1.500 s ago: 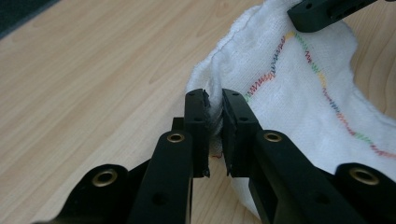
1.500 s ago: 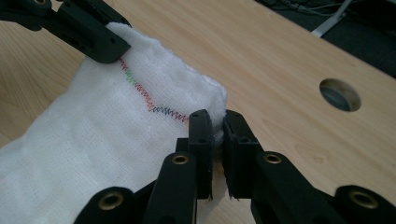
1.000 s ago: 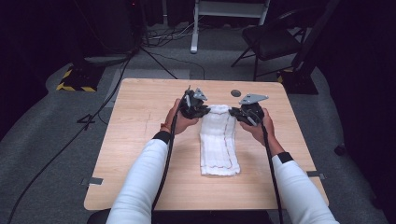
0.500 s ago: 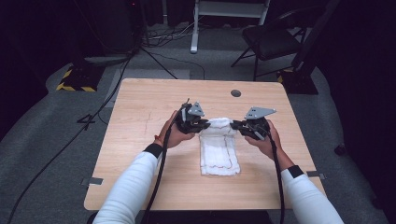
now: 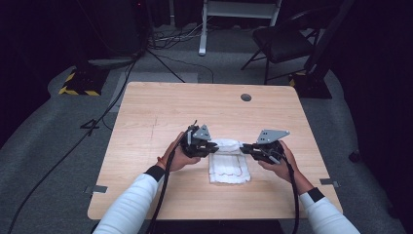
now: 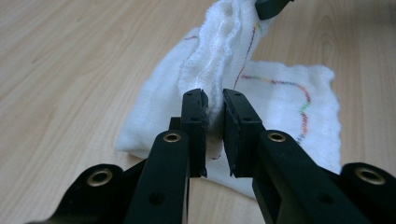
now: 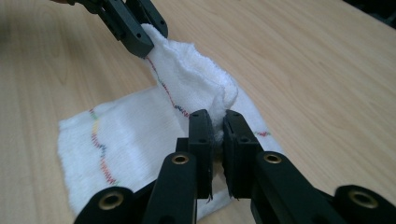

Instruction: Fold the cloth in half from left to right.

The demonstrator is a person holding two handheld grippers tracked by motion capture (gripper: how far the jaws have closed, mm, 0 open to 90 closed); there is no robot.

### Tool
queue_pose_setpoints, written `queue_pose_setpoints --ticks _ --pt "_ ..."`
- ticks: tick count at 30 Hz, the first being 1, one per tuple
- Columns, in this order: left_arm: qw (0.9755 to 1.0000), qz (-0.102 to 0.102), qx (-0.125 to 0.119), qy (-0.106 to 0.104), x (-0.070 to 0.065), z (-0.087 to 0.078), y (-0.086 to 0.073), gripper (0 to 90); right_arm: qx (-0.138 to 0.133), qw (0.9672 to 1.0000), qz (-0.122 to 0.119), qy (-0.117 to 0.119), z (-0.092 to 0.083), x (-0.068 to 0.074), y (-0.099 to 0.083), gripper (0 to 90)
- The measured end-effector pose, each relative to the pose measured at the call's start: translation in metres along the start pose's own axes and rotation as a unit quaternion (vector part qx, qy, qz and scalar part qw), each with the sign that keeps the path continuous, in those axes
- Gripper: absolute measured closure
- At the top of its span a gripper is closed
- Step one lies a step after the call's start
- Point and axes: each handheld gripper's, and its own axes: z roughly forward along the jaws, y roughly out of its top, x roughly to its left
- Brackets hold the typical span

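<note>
Now that we have drawn the far edge of the white woven cloth with coloured stitching (image 5: 228, 161) back over itself on the pale wooden surface (image 5: 160, 107), left tool (image 5: 210, 147) and right tool (image 5: 247, 147) both clamp that raised edge, the fold nearly complete.

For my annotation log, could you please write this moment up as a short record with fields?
Surface: wooden table
Object: white cloth with a multicoloured stitched line
Cloth state: lower part flat on the table, far edge lifted and bunched between the grippers
Left gripper: shut on one end of the lifted edge
Right gripper: shut on the other end of the lifted edge
Hands: left hand and right hand each hold a gripper, on either side of the cloth
Background: dark chair beyond the table
</note>
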Motion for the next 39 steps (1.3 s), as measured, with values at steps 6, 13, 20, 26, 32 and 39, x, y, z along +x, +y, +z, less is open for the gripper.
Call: queue_pose_setpoints --ticks 6,13,20,26,32,39 --pt "0.9998 0.013 0.007 -0.015 -0.017 -0.001 -0.006 79.1 0.011 0.9997 -0.014 0.018 -0.005 0.013 -0.011 82.9" --pt "0.9987 0.022 0.02 -0.041 -0.036 0.005 -0.015 79.3 0.025 0.9992 -0.016 0.026 -0.012 0.022 -0.021 82.4" --pt "0.9966 0.037 0.045 -0.057 -0.052 0.006 -0.023 82.4 0.036 0.9978 -0.029 0.049 -0.018 0.036 -0.032 81.5" --pt "0.9953 0.043 0.065 -0.058 -0.058 0.009 -0.032 88.7 0.053 0.9954 -0.04 0.069 -0.019 0.048 -0.039 77.8" --pt "0.9949 0.034 0.073 -0.061 -0.057 0.012 -0.038 89.1 0.082 0.9902 -0.054 0.1 -0.014 0.065 -0.053 77.1" --pt "0.9953 0.027 0.075 -0.055 -0.059 0.015 -0.042 88.1 0.088 0.9922 -0.041 0.079 -0.009 0.068 -0.061 77.9"
